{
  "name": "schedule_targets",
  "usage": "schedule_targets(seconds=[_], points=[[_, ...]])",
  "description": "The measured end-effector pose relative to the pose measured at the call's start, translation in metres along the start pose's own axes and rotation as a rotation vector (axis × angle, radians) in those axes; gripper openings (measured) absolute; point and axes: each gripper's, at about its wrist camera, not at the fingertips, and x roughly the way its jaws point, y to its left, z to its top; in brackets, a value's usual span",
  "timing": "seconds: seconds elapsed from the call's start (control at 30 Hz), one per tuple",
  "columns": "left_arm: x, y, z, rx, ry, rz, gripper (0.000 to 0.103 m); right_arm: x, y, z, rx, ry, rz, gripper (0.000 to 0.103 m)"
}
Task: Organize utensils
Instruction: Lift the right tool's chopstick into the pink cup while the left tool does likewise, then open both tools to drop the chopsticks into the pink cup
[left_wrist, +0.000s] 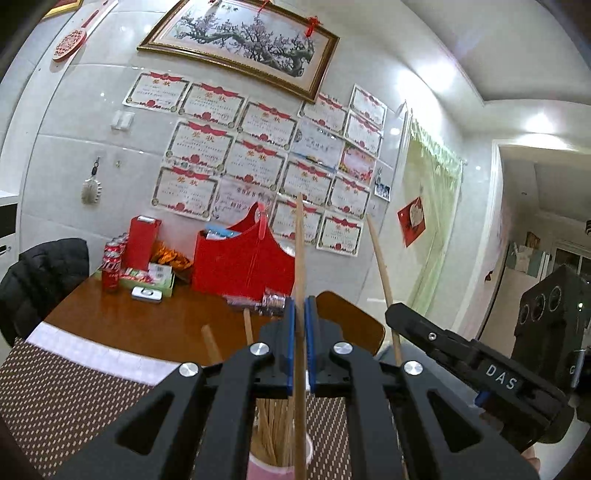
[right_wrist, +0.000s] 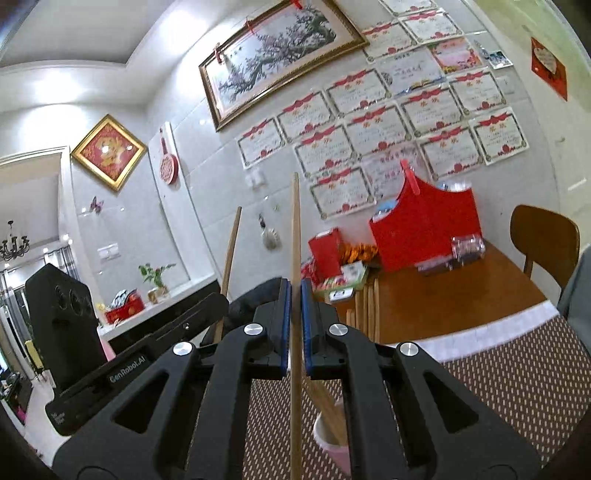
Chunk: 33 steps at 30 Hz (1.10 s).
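Note:
My left gripper (left_wrist: 300, 306) is shut on a wooden chopstick (left_wrist: 300, 258) that stands upright between its blue pads, its lower end over a pink cup (left_wrist: 280, 465) holding several chopsticks. My right gripper (right_wrist: 295, 290) is shut on another upright chopstick (right_wrist: 295, 229), above and left of the same pink cup (right_wrist: 332, 439). In the left wrist view the right gripper (left_wrist: 443, 339) sits to the right with its chopstick (left_wrist: 382, 269). In the right wrist view the left gripper (right_wrist: 155, 350) sits to the left with its chopstick (right_wrist: 231, 251).
A brown patterned placemat (left_wrist: 55, 398) covers the near part of the wooden table (left_wrist: 155, 325). At the table's far side stand a red basket (left_wrist: 243, 258), soda cans (left_wrist: 110, 273), a red box (left_wrist: 142, 240) and small packages. A wooden chair (right_wrist: 543, 236) stands at the right.

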Motion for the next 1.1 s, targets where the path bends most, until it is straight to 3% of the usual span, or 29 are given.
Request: schedule_targets(seconds=[0.27,0.53,1.1], points=[[0.047,0.014,0.002,-0.037,-0.031,-0.014,0.005,0.046,-0.025,0.005,0.014,-0.033,0.000,0.006],[0.081,0.024,-0.023,-0.047,-0.023,-0.006,0.005,0.071,-0.046,-0.016,0.046,-0.022,-0.007,0.006],[0.088,0.032,-0.055,-0.047,-0.001,0.026,0.005,0.082,-0.054,-0.043,0.033,0.014,-0.035,0.006]])
